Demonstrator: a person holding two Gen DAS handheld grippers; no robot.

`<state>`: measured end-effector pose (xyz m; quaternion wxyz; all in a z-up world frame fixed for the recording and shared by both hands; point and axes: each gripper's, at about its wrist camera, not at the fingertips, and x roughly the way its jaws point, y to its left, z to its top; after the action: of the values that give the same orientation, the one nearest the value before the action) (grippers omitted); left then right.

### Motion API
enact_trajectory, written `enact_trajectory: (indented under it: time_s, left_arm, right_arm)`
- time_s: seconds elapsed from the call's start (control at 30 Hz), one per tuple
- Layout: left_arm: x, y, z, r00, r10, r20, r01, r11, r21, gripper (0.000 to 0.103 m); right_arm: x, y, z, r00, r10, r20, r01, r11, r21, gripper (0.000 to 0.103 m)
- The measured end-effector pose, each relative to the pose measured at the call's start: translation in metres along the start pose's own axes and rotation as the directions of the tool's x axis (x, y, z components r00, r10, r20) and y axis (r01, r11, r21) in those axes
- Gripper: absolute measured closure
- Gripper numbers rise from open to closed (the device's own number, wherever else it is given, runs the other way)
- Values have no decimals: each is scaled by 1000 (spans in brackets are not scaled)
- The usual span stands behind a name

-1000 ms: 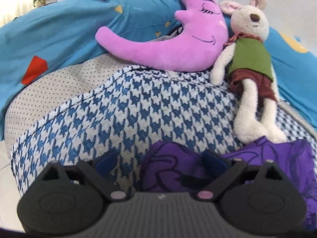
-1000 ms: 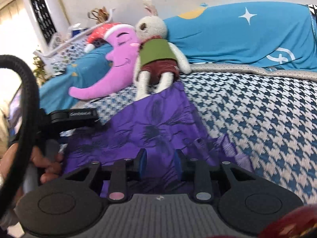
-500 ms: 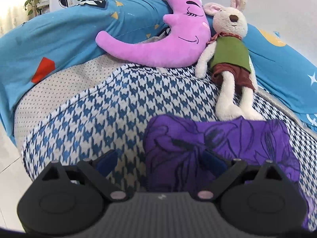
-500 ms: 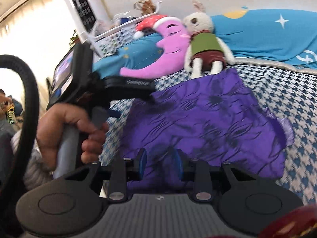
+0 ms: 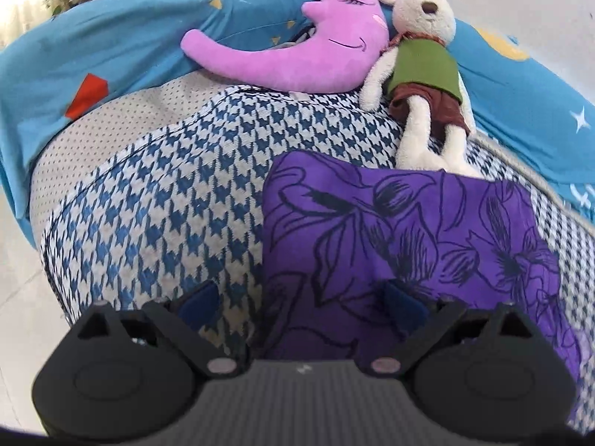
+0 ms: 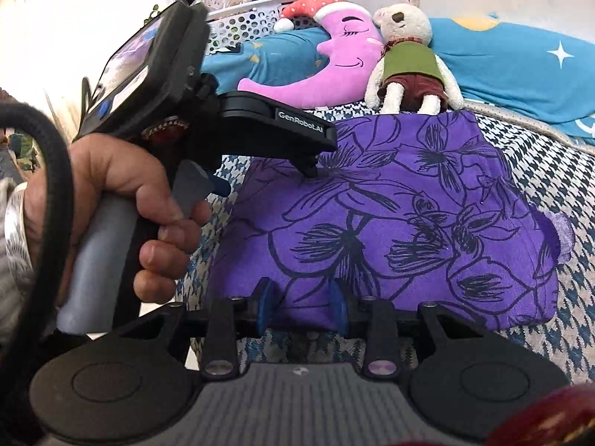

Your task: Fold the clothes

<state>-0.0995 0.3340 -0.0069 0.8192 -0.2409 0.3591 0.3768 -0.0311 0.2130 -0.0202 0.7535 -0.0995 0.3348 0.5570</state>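
Note:
A purple garment with black flower outlines point(image 6: 409, 223) lies flat on the houndstooth bed cover, folded into a rough rectangle. Its far edge touches the plush rabbit's feet. My right gripper point(image 6: 301, 304) hovers at the garment's near edge, its blue pads point(image 6: 264, 306) apart and nothing pinched between them. My left gripper point(image 5: 301, 306) stands wide open over the garment's point(image 5: 409, 238) left edge, one pad point(image 5: 197, 303) over the bed cover, the other over purple cloth. In the right wrist view a hand point(image 6: 122, 200) holds the left gripper's handle at the garment's left side.
A pink moon plush point(image 5: 297, 48) and a rabbit toy in a green vest point(image 5: 420, 74) lie at the bed's head against blue pillows point(image 5: 111, 48). A white perforated basket point(image 6: 253, 18) sits behind them. The bed's left edge point(image 5: 48, 245) drops to the floor.
Both grippers have drawn back from the garment. The right view now takes in the whole flattened garment. The left gripper has stayed open and shifted to the cloth's left edge.

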Motion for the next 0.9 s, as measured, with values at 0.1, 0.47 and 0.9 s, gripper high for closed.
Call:
enact_trajectory:
  time_s: [0.1,0.47,0.9]
  left_arm:
    - [-10,1,-5,1000,-4,18,4,1000,-18,5]
    - [-45,-21,-38,999,-26,36,26,999,26,3]
    - [-56,-39,-70,999,0,34,-3,996,87,0]
  right_arm:
    - [-8,-3,3,1000,17,-10,-16,999,31,69]
    - [-44,-13,-3,997,-61,-45,63,996,61,61]
    - [-69,-48,7,991,-38,-125,48,996,77,53]
